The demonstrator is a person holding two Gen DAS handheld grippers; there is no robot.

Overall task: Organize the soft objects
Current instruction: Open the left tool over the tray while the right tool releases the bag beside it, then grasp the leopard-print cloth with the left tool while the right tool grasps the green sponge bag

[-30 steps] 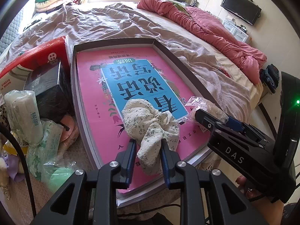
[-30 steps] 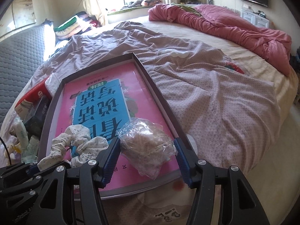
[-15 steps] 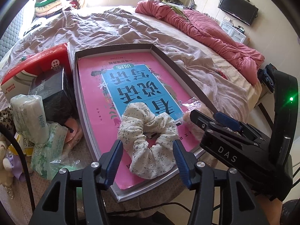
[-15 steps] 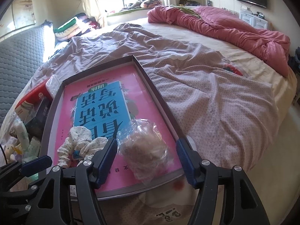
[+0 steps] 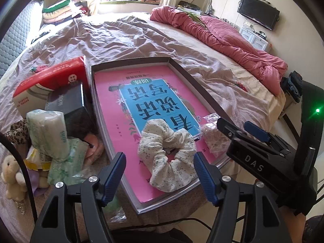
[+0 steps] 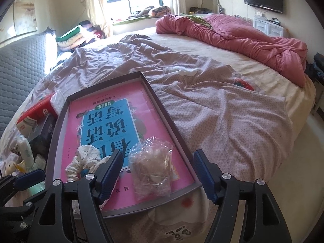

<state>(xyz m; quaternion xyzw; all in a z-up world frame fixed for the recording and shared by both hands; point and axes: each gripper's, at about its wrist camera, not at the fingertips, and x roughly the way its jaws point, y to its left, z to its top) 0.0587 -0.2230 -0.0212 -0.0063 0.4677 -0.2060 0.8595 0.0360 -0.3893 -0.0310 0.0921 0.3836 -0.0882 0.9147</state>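
A cream floral scrunchie [image 5: 168,154] lies on the pink-lined tray [image 5: 113,109] near its front edge; it also shows in the right wrist view [image 6: 85,162]. My left gripper [image 5: 160,174] is open and empty, its fingers either side of the scrunchie and just short of it. A clear plastic bag of tan bits [image 6: 151,170] lies on the tray [image 6: 168,119] beside the scrunchie; it also shows in the left wrist view [image 5: 212,135]. My right gripper [image 6: 158,174] is open and empty around the bag's near end.
Left of the tray lie a red box [image 5: 50,83], a black box [image 5: 66,101], tissue packs [image 5: 48,133] and a small plush bear [image 5: 12,178]. A rumpled sheet [image 6: 202,101] and pink quilt [image 6: 232,32] cover the bed behind. The bed edge drops off to the right.
My left gripper opened and let go of the scrunchie, which now lies flat on the tray. Both grippers drew back a little. The bag stayed put.
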